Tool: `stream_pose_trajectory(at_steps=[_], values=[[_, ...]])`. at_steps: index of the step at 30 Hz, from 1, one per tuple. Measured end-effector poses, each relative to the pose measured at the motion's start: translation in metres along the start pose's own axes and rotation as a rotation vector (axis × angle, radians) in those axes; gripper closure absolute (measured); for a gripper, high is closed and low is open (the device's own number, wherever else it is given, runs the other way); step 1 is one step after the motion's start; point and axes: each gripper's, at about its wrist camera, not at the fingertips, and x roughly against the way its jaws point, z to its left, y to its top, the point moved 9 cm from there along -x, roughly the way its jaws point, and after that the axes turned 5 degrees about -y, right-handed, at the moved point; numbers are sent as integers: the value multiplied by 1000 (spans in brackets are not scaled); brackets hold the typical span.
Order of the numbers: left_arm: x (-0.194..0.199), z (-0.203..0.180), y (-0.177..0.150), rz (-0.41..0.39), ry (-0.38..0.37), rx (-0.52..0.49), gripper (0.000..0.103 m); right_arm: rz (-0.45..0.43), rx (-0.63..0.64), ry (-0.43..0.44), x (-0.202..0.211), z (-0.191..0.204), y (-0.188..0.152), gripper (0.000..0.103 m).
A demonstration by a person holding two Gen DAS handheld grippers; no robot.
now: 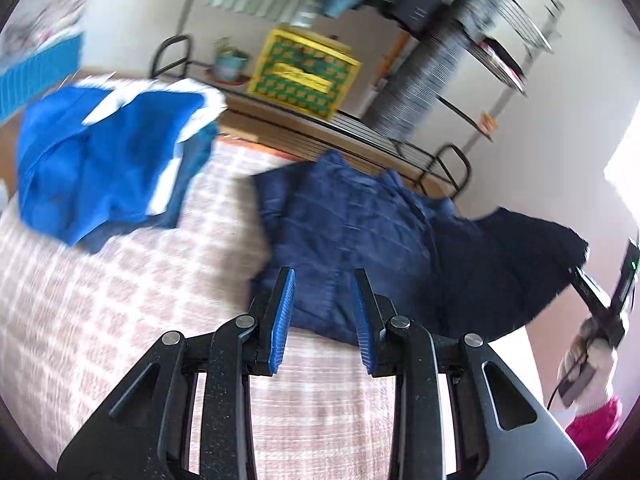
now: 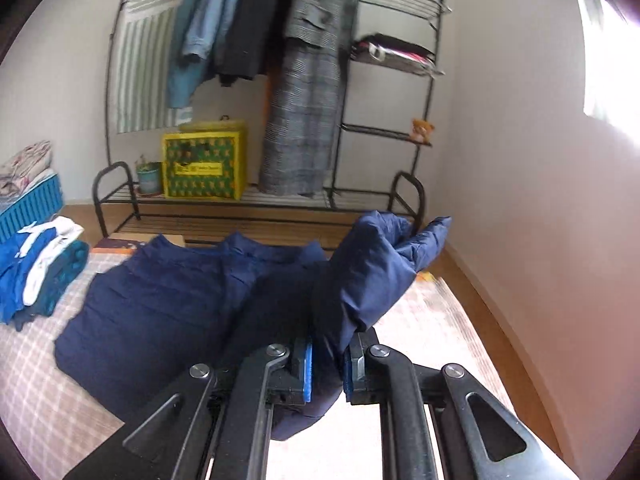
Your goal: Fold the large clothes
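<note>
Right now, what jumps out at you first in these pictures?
The big dark blue jacket spread on the checked mat, with the right gripper pinching its lifted sleeve. Then the bright blue pile of clothes at the left, and the yellow box on the rack behind.

Right gripper point(image 2: 327, 364) at bottom centre, blue pads clamped on a fold of navy jacket point(image 2: 168, 300). Sleeve of the same garment lifted above the jaws, bent over, its cuff pointing to the right wall. Rest of the jacket spread flat on the pink checked mat point(image 2: 44, 392), collar towards the far side. At the left edge, a pile of folded clothes point(image 2: 36, 280), blue and white, apart from the jacket. Behind, a black metal rack point(image 2: 404, 192) on the wooden floor, carrying a yellow patterned box point(image 2: 204, 160) and a small potted plant point(image 2: 149, 176) beside it. Above, hanging garments, among them a grey checked coat point(image 2: 304, 112). On a rack shelf at the right, a small teddy bear point(image 2: 422, 128). Far left, a blue crate point(image 2: 32, 204) with folded fabric on top.
</note>
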Motion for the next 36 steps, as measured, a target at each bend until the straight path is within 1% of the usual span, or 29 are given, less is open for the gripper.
stream_pose_trajectory(at_steps=[2, 3, 5, 6, 8, 12, 14, 15, 17, 18, 20, 22, 24, 27, 29, 30, 31, 32, 33, 34, 35, 36], values=[[9, 13, 7, -22, -5, 46, 75, -30, 45, 34, 8, 31, 14, 94], [13, 16, 11, -38, -4, 49, 75, -37, 56, 47, 10, 44, 19, 94], [21, 20, 18, -69, 19, 36, 75, -53, 87, 96, 11, 82, 32, 94], [22, 22, 23, -83, 27, 34, 75, -59, 99, 112, 14, 95, 33, 94], [30, 29, 31, -111, 43, 40, 75, -69, 141, 164, 15, 137, 38, 94], [43, 51, 47, -159, 51, 101, 75, -52, 197, 281, 14, 217, 32, 94], [50, 66, 53, -180, 61, 135, 75, -13, 226, 350, 5, 265, 19, 95], [51, 73, 56, -185, 66, 149, 75, 2, 241, 366, 1, 282, 12, 95], [57, 85, 60, -198, 71, 180, 75, 60, 312, 406, -12, 331, -17, 95], [60, 90, 61, -205, 74, 189, 75, 87, 337, 420, -18, 345, -30, 96], [65, 96, 66, -219, 86, 192, 75, 164, 406, 459, -30, 383, -68, 96], [69, 100, 70, -233, 101, 187, 75, 179, 472, 436, -37, 401, -91, 96], [72, 104, 73, -243, 113, 183, 75, 180, 504, 425, -41, 409, -106, 96], [72, 109, 74, -242, 116, 188, 75, 192, 488, 445, -43, 407, -111, 96], [68, 111, 73, -231, 113, 195, 75, 189, 456, 494, -36, 401, -107, 87], [67, 111, 73, -225, 112, 196, 75, 191, 435, 519, -36, 389, -100, 78], [63, 111, 72, -213, 108, 193, 75, 193, 398, 557, -28, 381, -96, 72], [61, 111, 71, -202, 104, 188, 75, 193, 360, 585, -20, 371, -93, 70], [56, 110, 70, -187, 98, 184, 74, 193, 333, 602, -15, 363, -91, 63], [48, 109, 67, -163, 76, 195, 66, 188, 290, 616, -9, 350, -88, 51], [43, 107, 65, -145, 55, 210, 58, 181, 235, 629, -4, 332, -85, 45], [36, 106, 63, -124, 28, 234, 42, 180, 193, 638, -2, 322, -83, 40]])
